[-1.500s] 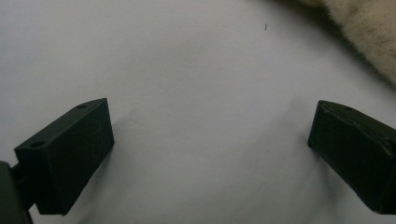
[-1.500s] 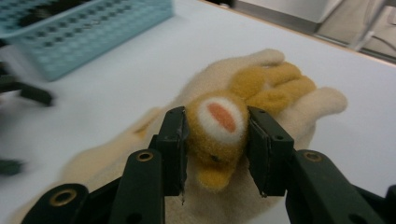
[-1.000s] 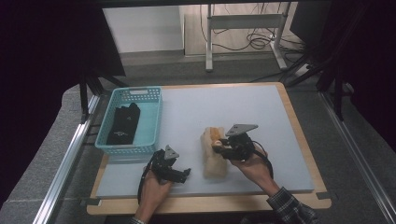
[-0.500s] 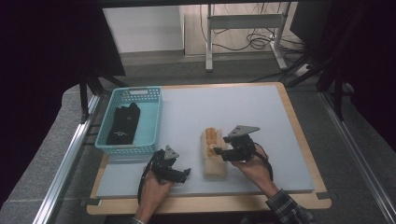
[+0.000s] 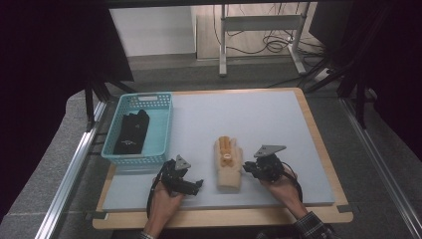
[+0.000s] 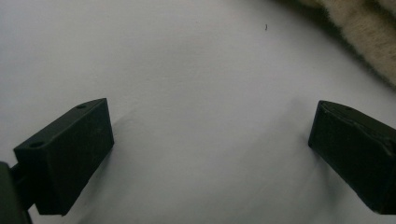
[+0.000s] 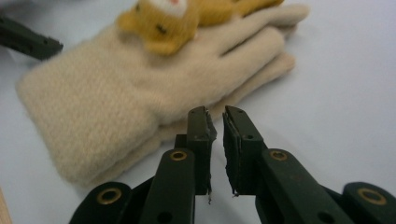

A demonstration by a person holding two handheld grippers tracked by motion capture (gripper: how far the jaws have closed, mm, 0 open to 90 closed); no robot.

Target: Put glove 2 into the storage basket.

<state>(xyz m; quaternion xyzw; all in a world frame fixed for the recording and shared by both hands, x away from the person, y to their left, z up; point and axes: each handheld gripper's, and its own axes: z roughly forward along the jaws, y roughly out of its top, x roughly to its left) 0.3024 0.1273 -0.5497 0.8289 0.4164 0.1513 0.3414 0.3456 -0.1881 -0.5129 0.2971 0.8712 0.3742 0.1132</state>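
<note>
Gloves lie stacked on the table (image 5: 278,119), a cream pair (image 5: 228,164) with a small orange bear (image 5: 226,149) on the upper one, between the two grippers; the turquoise basket (image 5: 161,130) at the left of the table already holds a dark folded piece (image 5: 130,133), so I judge that part of the sorting is done and the cream pair is left to move. The right gripper (image 7: 215,122) sits just beside the edge of the pair, its fingers have just been closing and are now almost pressed together with nothing between them; no grasp is made yet. The left gripper (image 6: 210,140) rests low over bare table with fingers spread wide, the cuff of the pair near it.
</note>
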